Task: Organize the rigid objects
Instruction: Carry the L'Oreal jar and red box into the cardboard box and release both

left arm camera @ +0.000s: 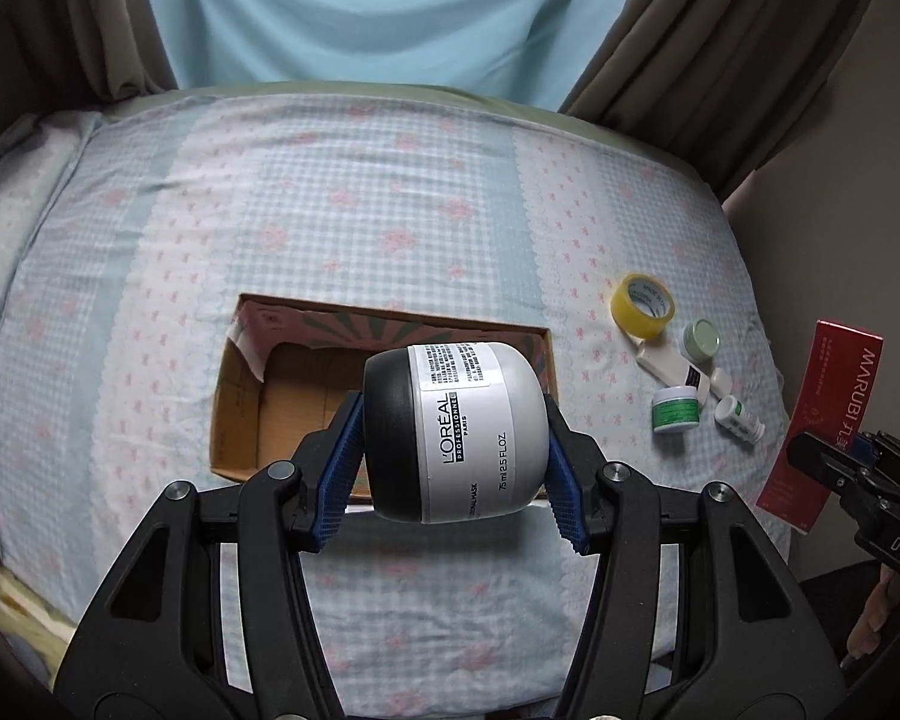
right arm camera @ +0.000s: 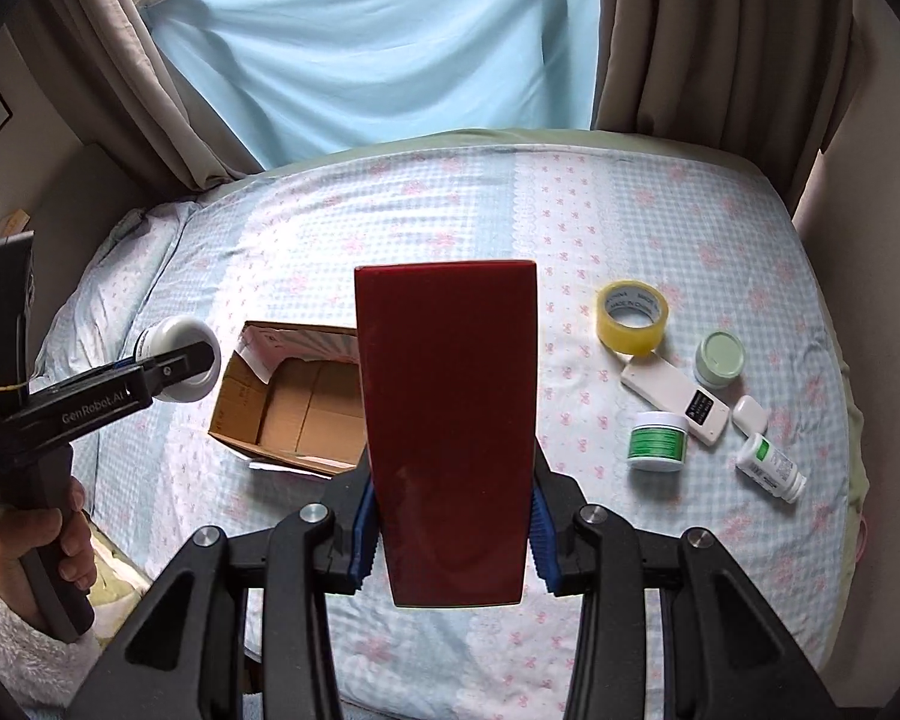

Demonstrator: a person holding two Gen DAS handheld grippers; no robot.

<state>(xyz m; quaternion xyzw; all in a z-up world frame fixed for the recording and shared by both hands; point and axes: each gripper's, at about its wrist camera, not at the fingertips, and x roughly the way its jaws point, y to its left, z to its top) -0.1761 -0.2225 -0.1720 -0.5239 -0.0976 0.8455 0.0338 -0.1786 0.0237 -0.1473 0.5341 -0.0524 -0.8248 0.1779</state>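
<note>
Left hand-held gripper point(left arm camera: 455, 441) pinches the jar point(left arm camera: 453, 432) by its rounded sides, above the near edge of the box point(left arm camera: 237, 420) on the bed point(left arm camera: 390, 210). That curved surface could slip between the pads. Right hand-held gripper point(right arm camera: 450, 531) clamps the red carton point(right arm camera: 450, 420) low down; being tall, it may tilt or bump the jar if both go in together.

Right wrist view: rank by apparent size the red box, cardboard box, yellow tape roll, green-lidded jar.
1. red box, though it is held close to the camera, which inflates it.
2. cardboard box, partly hidden behind the red box.
3. yellow tape roll.
4. green-lidded jar, a bit smaller than the tape.
</note>
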